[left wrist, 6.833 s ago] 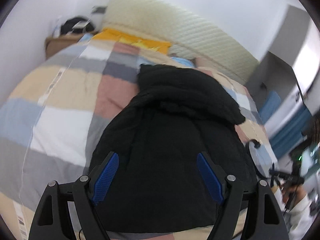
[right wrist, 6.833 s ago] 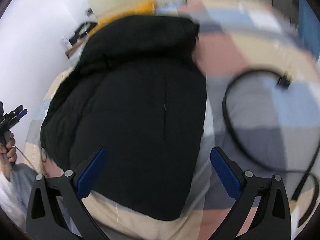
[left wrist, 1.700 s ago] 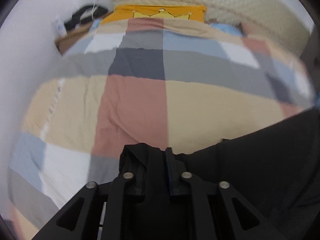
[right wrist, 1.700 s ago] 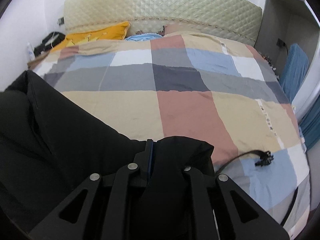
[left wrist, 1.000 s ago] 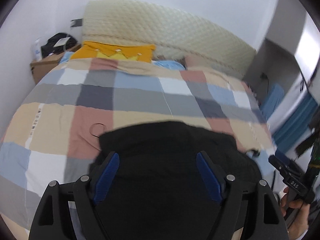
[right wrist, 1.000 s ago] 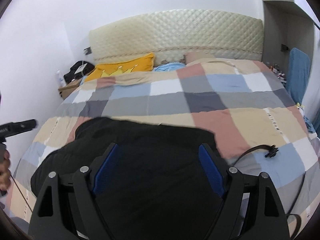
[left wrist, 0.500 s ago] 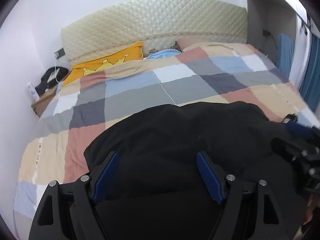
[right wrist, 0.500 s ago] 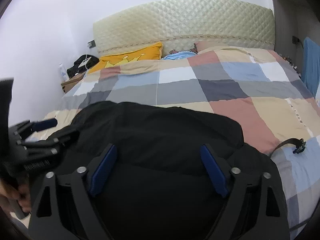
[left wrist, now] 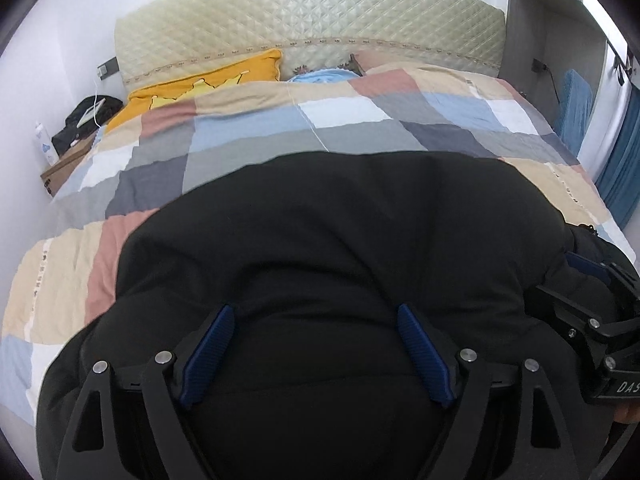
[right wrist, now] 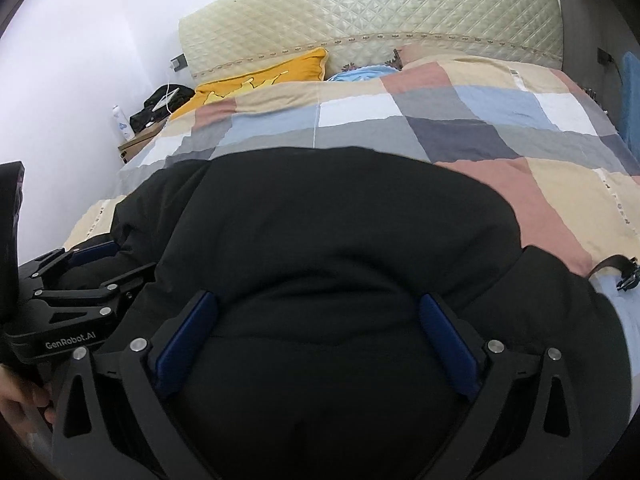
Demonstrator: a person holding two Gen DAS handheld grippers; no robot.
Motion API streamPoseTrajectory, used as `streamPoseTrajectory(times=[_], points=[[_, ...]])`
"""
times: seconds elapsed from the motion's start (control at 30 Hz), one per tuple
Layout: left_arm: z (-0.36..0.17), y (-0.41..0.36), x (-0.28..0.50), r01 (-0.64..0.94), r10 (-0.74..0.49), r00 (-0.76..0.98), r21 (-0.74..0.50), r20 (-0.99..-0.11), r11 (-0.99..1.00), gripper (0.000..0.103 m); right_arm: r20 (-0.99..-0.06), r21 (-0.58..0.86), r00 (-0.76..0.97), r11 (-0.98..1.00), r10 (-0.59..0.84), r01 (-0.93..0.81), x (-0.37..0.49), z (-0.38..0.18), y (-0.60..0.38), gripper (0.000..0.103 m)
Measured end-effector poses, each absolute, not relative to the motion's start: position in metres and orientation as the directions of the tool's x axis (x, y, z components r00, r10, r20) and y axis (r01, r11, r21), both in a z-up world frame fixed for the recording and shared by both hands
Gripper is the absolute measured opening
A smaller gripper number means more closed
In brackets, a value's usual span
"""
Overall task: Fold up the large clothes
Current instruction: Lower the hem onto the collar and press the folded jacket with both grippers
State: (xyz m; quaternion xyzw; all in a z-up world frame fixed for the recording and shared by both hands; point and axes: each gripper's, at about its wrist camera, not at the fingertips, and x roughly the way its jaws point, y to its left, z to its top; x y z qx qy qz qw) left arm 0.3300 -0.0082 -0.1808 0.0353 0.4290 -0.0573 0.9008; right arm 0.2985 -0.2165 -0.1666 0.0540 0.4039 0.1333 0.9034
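A large black padded coat (left wrist: 328, 240) lies folded in a thick bundle on the near part of the checked bedcover (left wrist: 360, 120); it also fills the lower right wrist view (right wrist: 328, 232). My left gripper (left wrist: 316, 316) is open, its blue pads spread low over the coat's near fold. My right gripper (right wrist: 316, 304) is open the same way, over the coat. Each gripper shows in the other's view: the right one at the right edge (left wrist: 588, 280), the left one at the left edge (right wrist: 88, 264).
A quilted cream headboard (left wrist: 312, 28) and a yellow pillow (left wrist: 204, 84) are at the far end. A bedside table (left wrist: 68, 160) with a black bag stands far left. A black cable end (right wrist: 624, 272) lies on the cover at right. Blue fabric (left wrist: 576, 104) hangs far right.
Both grippers let go of the coat and opened, then came down closer over the folded bundle. The coat now lies folded across the near bed, and the grippers stand side by side.
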Motion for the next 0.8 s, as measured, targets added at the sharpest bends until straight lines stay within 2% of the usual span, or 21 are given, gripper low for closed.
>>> streamPoseTrajectory(times=[0.2, 0.33, 0.5, 0.6, 0.7, 0.8], points=[[-0.178, -0.006, 0.316, 0.124, -0.073, 0.645, 0.009, -0.76, 0.992, 0.085, -0.714, 0.202, 0.638, 0.957, 0.288, -0.207, 0.293, -0.169, -0.218, 0.101], [-0.16, 0.008, 0.302, 0.097, -0.06, 0.659, 0.006, -0.75, 0.995, 0.084, -0.701, 0.251, 0.637, 0.947, 0.32, -0.199, 0.29, -0.157, -0.232, 0.101], [-0.133, 0.036, 0.291, 0.035, 0.003, 0.702, 0.039, -0.712, 0.999, 0.084, -0.663, 0.221, 0.684, 0.953, 0.304, -0.209, 0.271, -0.135, -0.249, 0.101], [-0.137, 0.06, 0.293, -0.031, 0.054, 0.693, 0.046, -0.719, 0.998, 0.084, -0.654, 0.226, 0.688, 0.949, 0.314, -0.218, 0.264, -0.13, -0.265, 0.088], [-0.15, 0.076, 0.3, -0.044, 0.048, 0.651, 0.026, -0.758, 0.999, 0.084, -0.67, 0.235, 0.665, 0.944, 0.329, -0.23, 0.259, -0.139, -0.277, 0.075], [-0.16, 0.08, 0.3, -0.043, 0.041, 0.645, 0.018, -0.763, 0.999, 0.084, -0.686, 0.23, 0.649, 0.945, 0.328, -0.234, 0.258, -0.152, -0.277, 0.073]])
